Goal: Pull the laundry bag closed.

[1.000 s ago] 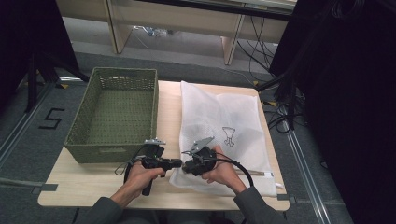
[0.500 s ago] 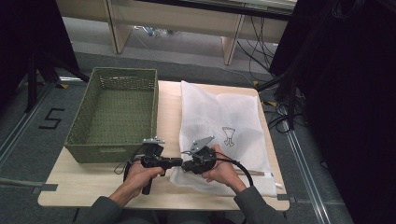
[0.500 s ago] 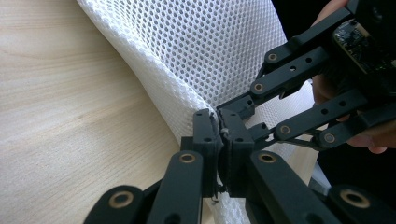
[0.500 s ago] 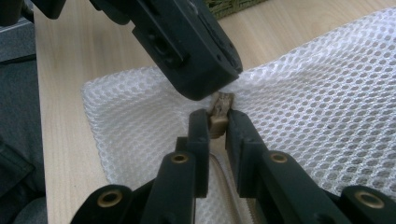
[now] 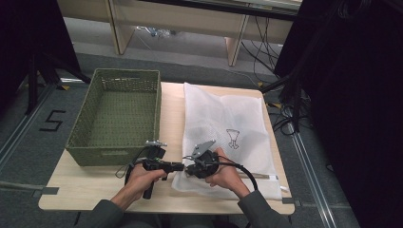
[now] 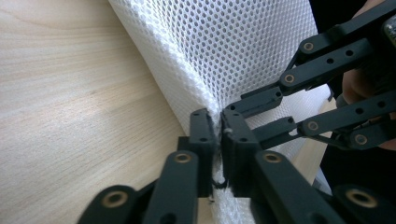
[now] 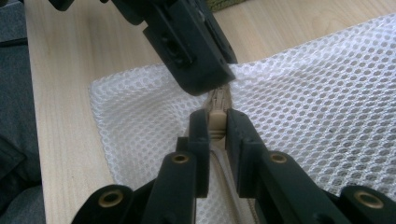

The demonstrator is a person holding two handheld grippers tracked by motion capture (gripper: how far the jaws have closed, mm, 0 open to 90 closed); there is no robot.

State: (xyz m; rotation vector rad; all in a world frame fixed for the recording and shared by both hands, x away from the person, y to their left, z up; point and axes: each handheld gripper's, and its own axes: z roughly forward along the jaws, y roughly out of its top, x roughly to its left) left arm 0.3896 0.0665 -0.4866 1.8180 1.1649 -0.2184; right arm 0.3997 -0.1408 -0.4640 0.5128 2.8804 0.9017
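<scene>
In the high view, a white mesh laundry bag (image 5: pixel 227 133) lies flat on the right half of the wooden table (image 5: pixel 95 187), beside an empty green woven basket (image 5: pixel 116 114) on the left half. The left gripper (image 5: pixel 179 166) and the right gripper (image 5: pixel 188 169) meet tip to tip at the bag's near left corner, each held in a hand at the table's near edge. In the left gripper view, the left gripper (image 6: pixel 219 130) has its jaws closed on a pinched fold of the mesh at the bag's edge, with the right gripper's jaws just beside it. In the right gripper view, the right gripper (image 7: pixel 217 122) is clamped on the beige zipper pull (image 7: pixel 216 120) of the bag's zipper, while the left gripper grips the mesh directly ahead of it.
</scene>
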